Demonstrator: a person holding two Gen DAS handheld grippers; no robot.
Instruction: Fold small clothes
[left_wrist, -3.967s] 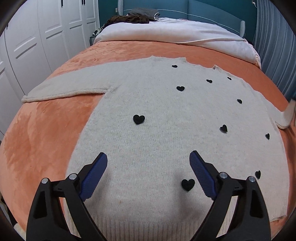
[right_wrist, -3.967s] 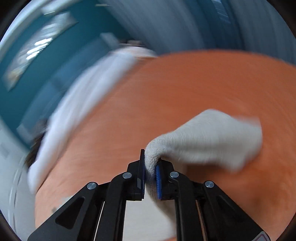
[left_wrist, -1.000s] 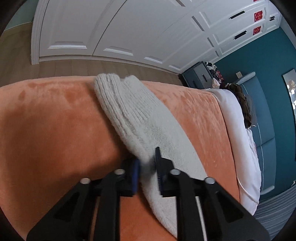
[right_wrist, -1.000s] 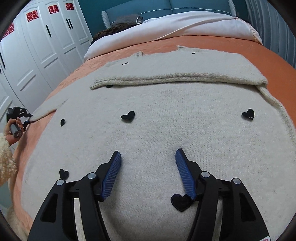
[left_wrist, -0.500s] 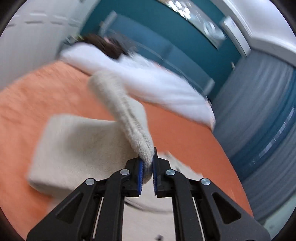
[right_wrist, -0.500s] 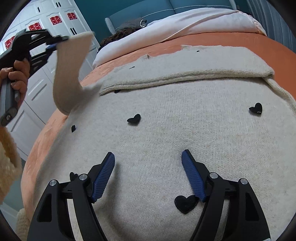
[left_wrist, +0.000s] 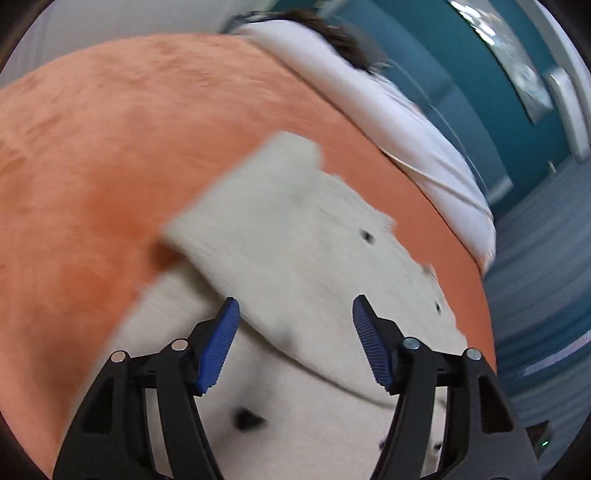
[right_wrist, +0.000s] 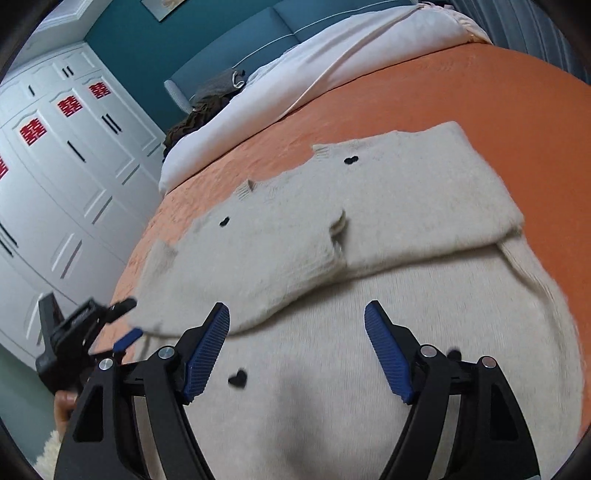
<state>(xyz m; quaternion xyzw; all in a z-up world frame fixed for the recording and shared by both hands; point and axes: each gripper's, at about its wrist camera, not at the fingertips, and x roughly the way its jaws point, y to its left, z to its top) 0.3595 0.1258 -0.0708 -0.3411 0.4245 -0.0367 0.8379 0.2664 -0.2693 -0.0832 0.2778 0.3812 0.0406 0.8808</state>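
A cream knit sweater (right_wrist: 369, 295) with small black hearts lies flat on the orange bedspread (right_wrist: 461, 92). Both sleeves are folded across its chest: the right sleeve (right_wrist: 443, 206) and the left sleeve (right_wrist: 240, 266), whose cuffs meet near the middle. In the left wrist view the left sleeve (left_wrist: 280, 236) lies across the sweater body (left_wrist: 332, 406). My left gripper (left_wrist: 295, 343) is open and empty just above that sleeve; it also shows in the right wrist view (right_wrist: 92, 325) at the sweater's left edge. My right gripper (right_wrist: 297, 347) is open and empty over the lower body.
A white duvet (right_wrist: 332, 62) and dark clothes (right_wrist: 207, 107) lie at the head of the bed by a teal headboard (right_wrist: 258, 40). White wardrobe doors (right_wrist: 55, 166) stand to the left. Grey curtains (left_wrist: 546, 258) hang on the right.
My left gripper carried the left sleeve over the sweater, laid it across the chest and opened. My right gripper stayed open and drew back slightly over the sweater.
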